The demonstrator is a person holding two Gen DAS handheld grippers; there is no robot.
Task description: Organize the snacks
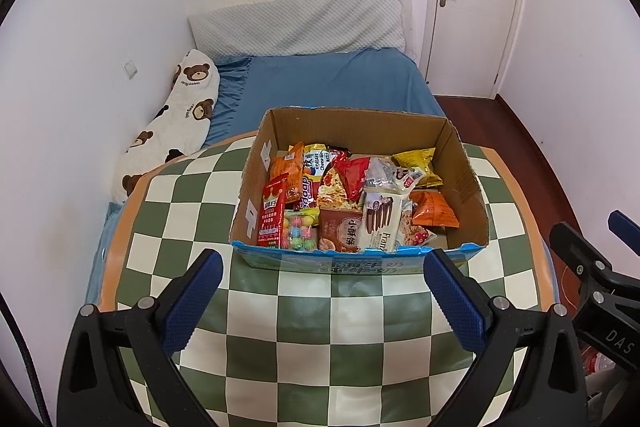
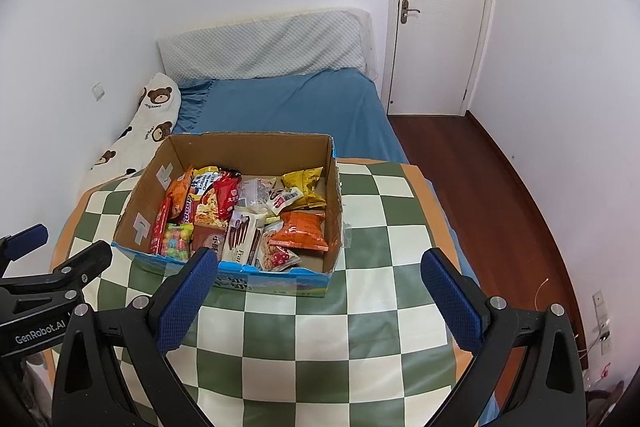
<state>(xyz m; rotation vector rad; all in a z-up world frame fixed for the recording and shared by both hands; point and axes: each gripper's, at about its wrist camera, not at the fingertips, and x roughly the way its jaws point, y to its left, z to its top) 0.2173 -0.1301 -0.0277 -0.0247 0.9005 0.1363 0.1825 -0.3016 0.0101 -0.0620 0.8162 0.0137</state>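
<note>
One cardboard box [image 1: 460, 163] holds all your snacks, and it sits on the green-and-cream checked cloth [image 1: 304, 327] at about 12 o'clock from your left gripper [image 1: 322, 271], just beyond its fingertips. Inside it, a red upright packet [image 1: 273, 211] leans on the wall at 9 o'clock, with a bag of coloured candy balls [image 1: 300, 230] just beside it, then a brown biscuit packet [image 1: 340, 230] and a white chocolate-stick packet [image 1: 382, 223] along the near wall. An orange crisp bag [image 1: 434, 209] lies toward 3 o'clock and a yellow bag [image 1: 418, 163] toward 1 o'clock; a bare patch of box floor shows at the near corner at 4 o'clock. From your right gripper [image 2: 318, 273] the same box lies at about 11 o'clock, its near blue edge [image 2: 280, 277] partly behind your left-hand blue pad [image 2: 184, 303]. Both of your grippers are spread wide with nothing between the pads, hovering over the cloth. Each shows at the other's side edge. Beyond the box, at 12 o'clock, lie a blue-sheeted bed [image 1: 332, 83], a bear-print pillow [image 1: 176, 115] at 10 o'clock, and a white door [image 2: 440, 7] at 1 o'clock.
</note>
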